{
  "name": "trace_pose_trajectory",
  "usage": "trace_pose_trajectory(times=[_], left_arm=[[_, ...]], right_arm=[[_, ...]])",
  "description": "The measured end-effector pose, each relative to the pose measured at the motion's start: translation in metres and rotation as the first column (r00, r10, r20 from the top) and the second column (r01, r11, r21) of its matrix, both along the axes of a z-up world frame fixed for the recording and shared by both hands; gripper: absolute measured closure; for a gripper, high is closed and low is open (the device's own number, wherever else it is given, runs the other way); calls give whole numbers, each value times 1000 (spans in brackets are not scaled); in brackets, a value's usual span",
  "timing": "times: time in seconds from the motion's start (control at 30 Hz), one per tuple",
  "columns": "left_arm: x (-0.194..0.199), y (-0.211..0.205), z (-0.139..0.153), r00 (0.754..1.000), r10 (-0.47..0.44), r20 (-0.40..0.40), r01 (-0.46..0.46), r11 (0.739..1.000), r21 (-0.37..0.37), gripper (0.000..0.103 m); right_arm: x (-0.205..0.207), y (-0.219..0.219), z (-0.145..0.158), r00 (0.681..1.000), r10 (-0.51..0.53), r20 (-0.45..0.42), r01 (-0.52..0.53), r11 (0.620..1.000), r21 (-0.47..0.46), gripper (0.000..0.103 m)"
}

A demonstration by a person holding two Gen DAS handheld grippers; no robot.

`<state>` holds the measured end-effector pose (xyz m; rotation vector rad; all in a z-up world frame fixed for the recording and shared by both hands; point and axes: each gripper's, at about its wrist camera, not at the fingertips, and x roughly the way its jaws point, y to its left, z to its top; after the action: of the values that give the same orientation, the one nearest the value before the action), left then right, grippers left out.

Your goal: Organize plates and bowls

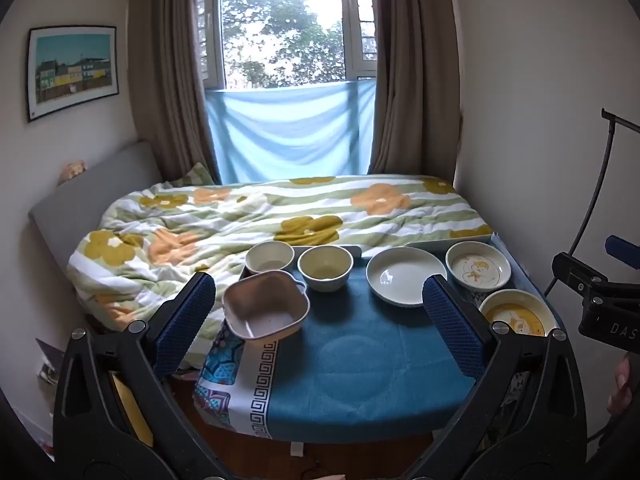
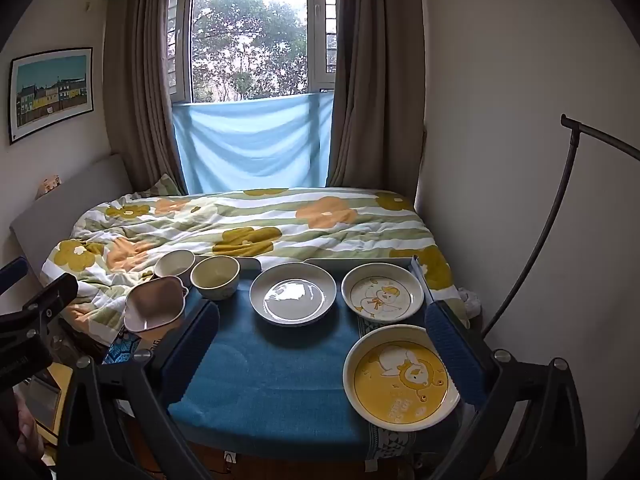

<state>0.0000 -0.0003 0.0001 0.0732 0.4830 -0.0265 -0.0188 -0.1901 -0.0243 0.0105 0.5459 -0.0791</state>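
Nothing picked yet, reads as the start of sorting. Left hand-held gripper (image 1: 318, 308) jaws spread wide, empty, hovering short of the dishes over the blue cloth (image 1: 360, 352) on the tabletop. Right hand-held gripper (image 2: 322, 344) same: wide, empty.

Layout: three bowls on the left: pink square bowl (image 1: 266, 306) at the tabletop's left edge, partly overhanging, white bowl (image 1: 269, 257) behind it, cream bowl (image 1: 325, 267) next to that. Three plates on the right: plain white plate (image 2: 293, 293) mid-table, duck plate (image 2: 382, 291) beside it, yellow lion plate (image 2: 400, 380) nearest, just beside the right gripper's right finger.

My guess for the next move: left takes a bowl by the rim to nest; right needs a low approach to get a finger under a plate lip. Pink bowl looks tippy, handle it first.
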Motion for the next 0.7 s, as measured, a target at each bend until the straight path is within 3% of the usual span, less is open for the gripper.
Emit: trace_pose_trajectory(times=[0.7], left_arm=[[1, 1, 1, 1000, -3, 11, 3, 1000, 17, 0]], right_arm=[[3, 1, -1, 1000, 16, -13, -16, 1000, 8, 0]])
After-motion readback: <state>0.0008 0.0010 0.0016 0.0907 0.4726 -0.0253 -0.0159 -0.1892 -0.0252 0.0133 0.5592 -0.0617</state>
